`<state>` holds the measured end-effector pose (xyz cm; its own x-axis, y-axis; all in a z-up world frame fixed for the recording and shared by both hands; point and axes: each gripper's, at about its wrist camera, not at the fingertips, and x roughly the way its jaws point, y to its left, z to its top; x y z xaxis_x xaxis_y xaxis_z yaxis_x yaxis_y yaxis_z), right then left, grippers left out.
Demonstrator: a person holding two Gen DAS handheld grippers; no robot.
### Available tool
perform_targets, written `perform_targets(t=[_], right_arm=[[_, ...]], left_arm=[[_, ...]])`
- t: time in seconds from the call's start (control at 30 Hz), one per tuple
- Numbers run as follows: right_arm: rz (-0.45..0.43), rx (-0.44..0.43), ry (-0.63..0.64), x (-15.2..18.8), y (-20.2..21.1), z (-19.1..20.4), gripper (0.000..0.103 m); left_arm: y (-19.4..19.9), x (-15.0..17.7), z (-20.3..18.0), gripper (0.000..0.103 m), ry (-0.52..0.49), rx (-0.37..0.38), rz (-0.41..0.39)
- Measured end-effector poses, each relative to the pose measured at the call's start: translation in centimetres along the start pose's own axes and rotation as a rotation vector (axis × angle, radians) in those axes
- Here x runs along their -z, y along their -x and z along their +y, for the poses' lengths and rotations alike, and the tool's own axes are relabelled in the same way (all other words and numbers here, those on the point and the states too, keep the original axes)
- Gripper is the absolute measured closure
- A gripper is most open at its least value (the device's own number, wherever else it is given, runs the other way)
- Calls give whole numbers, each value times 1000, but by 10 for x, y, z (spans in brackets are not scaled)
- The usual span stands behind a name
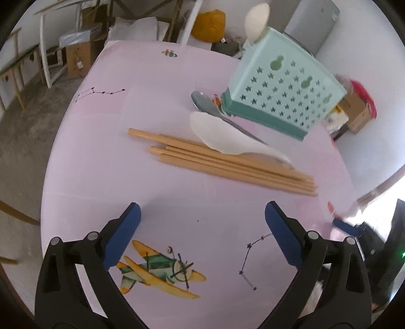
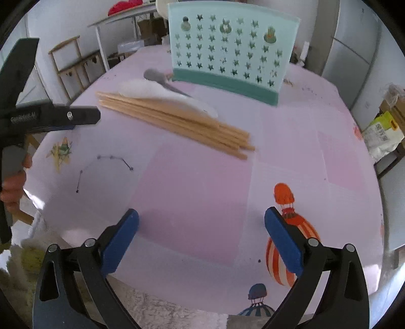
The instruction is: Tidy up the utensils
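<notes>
- The bench (image 1: 177, 101) wears a pale pink cloth printed with a yellow-green biplane (image 1: 159, 270), thin star-line patterns and striped orange balloons (image 2: 288, 243).
- Around it the room is cluttered — cardboard boxes (image 1: 78, 58), white wooden frames, an orange sack (image 1: 208, 24), a grey refrigerator (image 2: 354, 55).
- A bundle of tan wooden chopsticks (image 1: 222, 164) lies mid-bench; a white plastic rice paddle (image 1: 227, 139) rests across it, a grey metal spoon (image 1: 207, 105) just behind.
- The mint-green star-perforated utensil holder (image 1: 283, 93) stands upright beyond them, a white paddle (image 1: 255, 20) poking out of its top.
- Left tool (image 1: 202, 222) — blue pads wide apart, nothing between, above bare cloth.
- Right tool (image 2: 201, 227) likewise spread wide and empty.
</notes>
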<state>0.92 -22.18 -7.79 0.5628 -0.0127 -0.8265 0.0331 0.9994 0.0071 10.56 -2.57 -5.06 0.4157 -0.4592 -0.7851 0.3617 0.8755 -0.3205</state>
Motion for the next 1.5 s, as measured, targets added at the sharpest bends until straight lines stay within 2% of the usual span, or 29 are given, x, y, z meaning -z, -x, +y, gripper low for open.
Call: perform_targets(t=[0.17, 0.23, 0.37, 0.47, 0.63, 0.8, 0.97, 1.17, 1.37, 1.5], right_arm=[[9, -7, -23, 4, -1, -11, 6], [-5, -3, -26, 6, -1, -13, 6], [-49, -1, -19, 12, 1, -13, 6], [-40, 26, -12, 5, 4, -10, 6], [-228, 73, 59, -22, 36, 8, 6], [-319, 72, 159, -55, 37, 36, 8], [-342, 65, 294, -80, 17, 73, 30], [-300, 76, 418, -95, -15, 110, 55], [-252, 109, 524, -101, -42, 136, 65], [-225, 125, 555, -102, -51, 141, 73]], left_arm=[[4, -2, 10, 8, 68, 57, -25], [4, -2, 12, 8, 66, 70, -21], [4, -2, 11, 8, 35, 68, -20], [6, -4, 15, 8, 32, 45, -19], [21, -8, 31, 8, 55, 1, -59], [34, -14, 48, 8, 85, -62, -122], [40, -19, 58, 9, 82, -109, -167], [37, -23, 70, 32, 79, -111, -173], [35, -24, 83, 49, 83, -79, -179], [31, -24, 86, 57, 91, -48, -173]])
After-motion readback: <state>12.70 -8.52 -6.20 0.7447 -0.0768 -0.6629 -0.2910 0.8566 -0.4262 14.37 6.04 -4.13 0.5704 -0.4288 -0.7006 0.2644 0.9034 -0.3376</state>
